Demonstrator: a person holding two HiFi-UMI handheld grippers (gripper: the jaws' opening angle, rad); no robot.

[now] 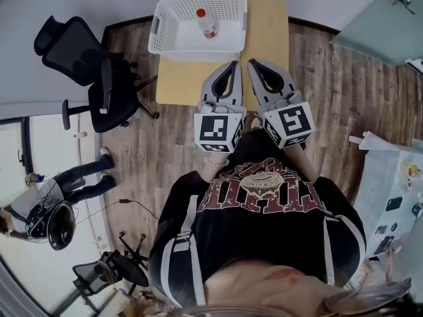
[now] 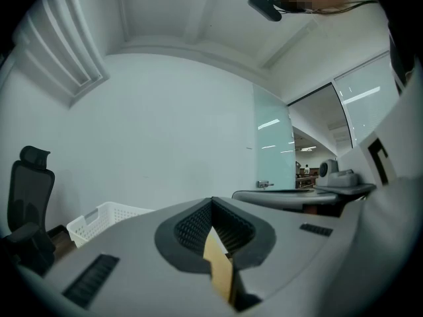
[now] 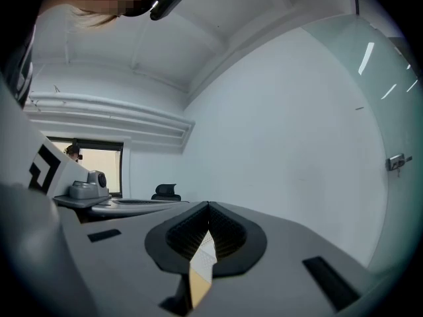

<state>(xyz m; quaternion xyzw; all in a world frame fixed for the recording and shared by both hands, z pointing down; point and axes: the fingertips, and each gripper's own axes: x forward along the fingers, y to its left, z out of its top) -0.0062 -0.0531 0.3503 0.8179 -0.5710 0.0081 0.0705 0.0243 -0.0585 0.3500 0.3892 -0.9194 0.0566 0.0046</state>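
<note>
I hold both grippers side by side in front of my chest, pointing at a small wooden table point(image 1: 268, 35). The left gripper point(image 1: 232, 65) has its jaws closed tip to tip with nothing between them, and so does the right gripper point(image 1: 252, 63). In the left gripper view the left gripper point(image 2: 213, 202) shows only a thin sliver of tabletop through the shut jaws. The right gripper point(image 3: 209, 205) looks the same in its own view. On the table's far end stands a white mesh basket point(image 1: 173, 28) holding a small bottle with a red cap point(image 1: 205, 23).
A black office chair point(image 1: 92, 78) stands left of the table on the wooden floor. Another person point(image 1: 63, 193) is at the far left by a glass wall. A table with papers point(image 1: 396, 190) is at the right. The basket point(image 2: 99, 220) and chair point(image 2: 26, 203) also show in the left gripper view.
</note>
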